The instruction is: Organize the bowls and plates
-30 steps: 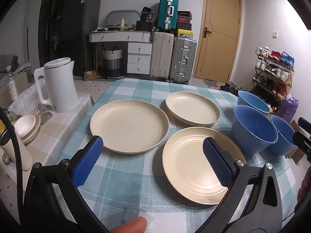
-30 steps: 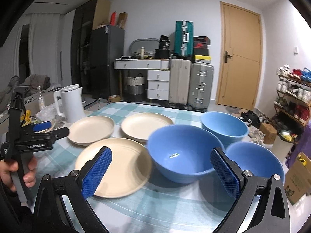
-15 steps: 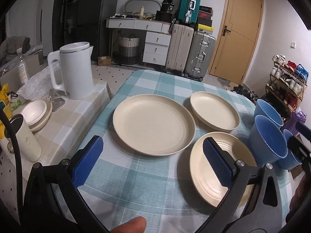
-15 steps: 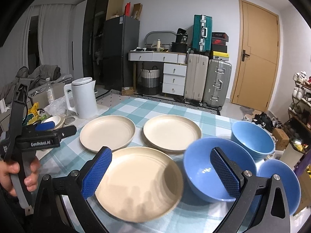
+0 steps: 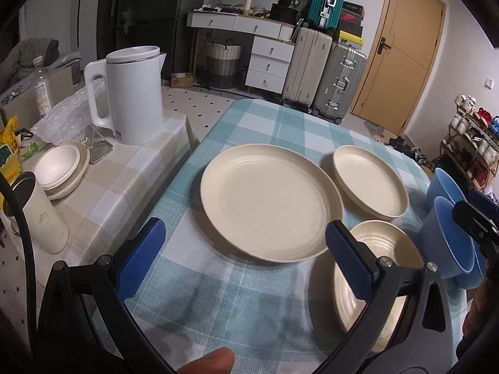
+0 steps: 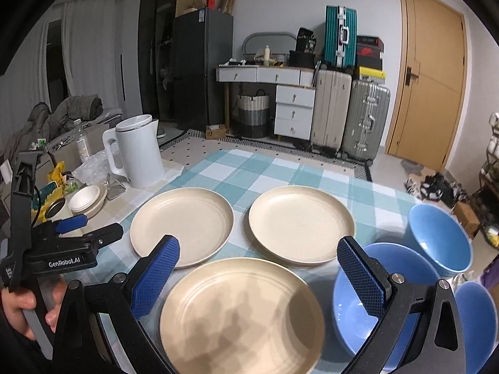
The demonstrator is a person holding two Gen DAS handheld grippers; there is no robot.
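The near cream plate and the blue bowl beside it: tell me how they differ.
The near cream plate is beige; the blue bowl is sky blue. The plate is wide and shallow with a low rim, while the bowl has tall, steep walls. The plate shows faint concentric rings on its face; the bowl's inside looks smooth, with a small glint. Both stand upright and empty on the checked tablecloth, side by side.

A white kettle [image 5: 131, 93] stands on the side table [image 5: 124, 184]; suitcases [image 6: 349, 118] line the wall.
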